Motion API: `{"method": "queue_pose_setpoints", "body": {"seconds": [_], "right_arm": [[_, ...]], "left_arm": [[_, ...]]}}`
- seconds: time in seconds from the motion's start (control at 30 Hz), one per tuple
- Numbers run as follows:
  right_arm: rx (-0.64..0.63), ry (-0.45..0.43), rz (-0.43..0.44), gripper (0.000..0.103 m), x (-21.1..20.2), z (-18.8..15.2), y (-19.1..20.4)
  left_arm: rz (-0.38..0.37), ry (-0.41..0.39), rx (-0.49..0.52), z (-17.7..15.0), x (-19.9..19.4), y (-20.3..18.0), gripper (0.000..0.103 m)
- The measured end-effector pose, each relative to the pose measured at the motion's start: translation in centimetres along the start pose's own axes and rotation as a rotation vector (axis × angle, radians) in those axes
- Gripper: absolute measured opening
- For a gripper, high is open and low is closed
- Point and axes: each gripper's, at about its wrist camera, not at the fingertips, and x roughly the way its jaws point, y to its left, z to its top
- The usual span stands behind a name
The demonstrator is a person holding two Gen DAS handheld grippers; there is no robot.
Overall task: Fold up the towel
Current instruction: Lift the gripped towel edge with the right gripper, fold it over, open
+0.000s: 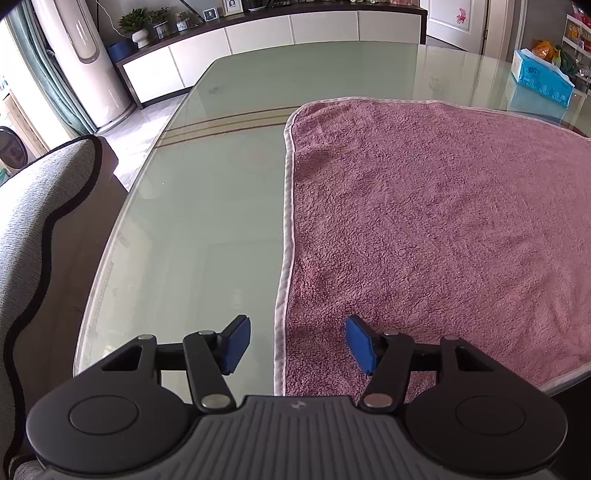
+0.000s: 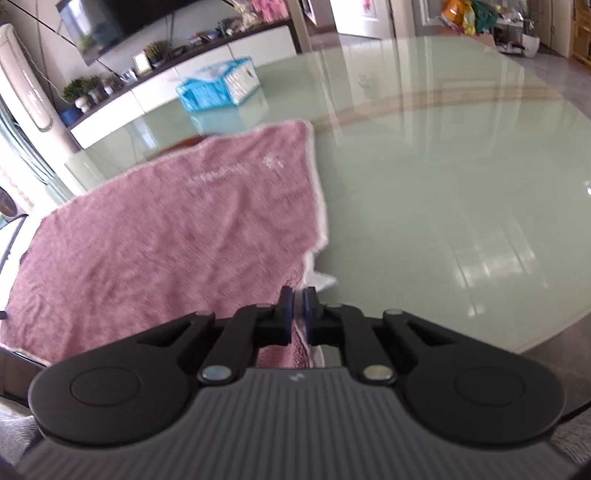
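Observation:
A pink fleecy towel (image 1: 436, 229) with a white hem lies spread flat on the pale green glass table (image 1: 207, 206). My left gripper (image 1: 297, 343) hangs open above the towel's near left corner, one blue pad (image 1: 236, 343) over bare glass, the other over the cloth. In the right wrist view the same towel (image 2: 166, 229) stretches away to the left. My right gripper (image 2: 297, 314) is shut on the towel's near right corner, with white hem pinched between its blue pads and lifted a little off the glass.
A blue tissue box (image 1: 541, 79) stands on the table beyond the towel's far right side, also seen as the tissue box (image 2: 219, 86). A grey upholstered chair back (image 1: 40, 221) rises at the table's left edge. White low cabinets (image 1: 295, 33) line the far wall.

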Motion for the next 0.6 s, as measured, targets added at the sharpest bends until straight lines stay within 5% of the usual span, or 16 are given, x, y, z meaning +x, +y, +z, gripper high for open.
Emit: {"method": "queue_pose_setpoints", "body": {"seconds": [0.6], "right_arm": [[-0.167,0.031,0.118,0.006,0.2,2.4,8.5]], "left_arm": [[-0.074,-0.001,0.026,0.2,0.6,0.3,0.062]]}}
